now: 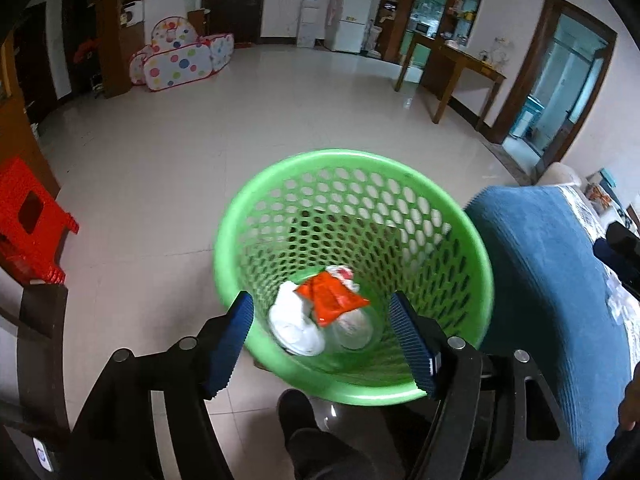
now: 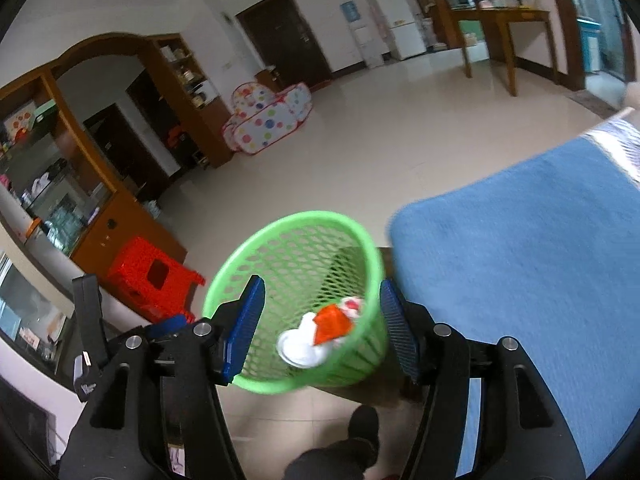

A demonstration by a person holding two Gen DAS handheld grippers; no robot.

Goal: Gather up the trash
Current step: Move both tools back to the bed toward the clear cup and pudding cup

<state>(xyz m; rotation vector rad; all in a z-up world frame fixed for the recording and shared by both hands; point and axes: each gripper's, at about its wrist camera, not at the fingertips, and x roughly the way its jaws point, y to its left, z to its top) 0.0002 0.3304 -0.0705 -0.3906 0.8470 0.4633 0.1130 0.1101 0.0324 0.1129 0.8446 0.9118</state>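
Both tongs are hanging over the green basket [image 1: 352,272], which is standing on the floor [image 1: 160,184] just beside the blue-covered bed [image 1: 552,288], probably parked there so trash picked off the bed drops straight in. The left tongs [image 1: 322,340] are standing apart with nothing between the pads; the right tongs [image 2: 322,328] are likewise spread and empty. That looks like a release just made over the basket, with both tools aimed down into its mouth.

The trash is lying at the bottom of the basket: an orange wrapper [image 1: 334,298] resting on crumpled white paper [image 1: 292,320], with a clear cup [image 1: 356,328] beside it. What the white and red scrap [image 1: 342,272] behind the wrapper is, I cannot tell; blur is smearing it.

The bed's far end is running out of frame, so any trash left there is hidden. A dark shoe [image 1: 296,412] is showing below the basket. A red stool [image 1: 28,224] is standing well apart.
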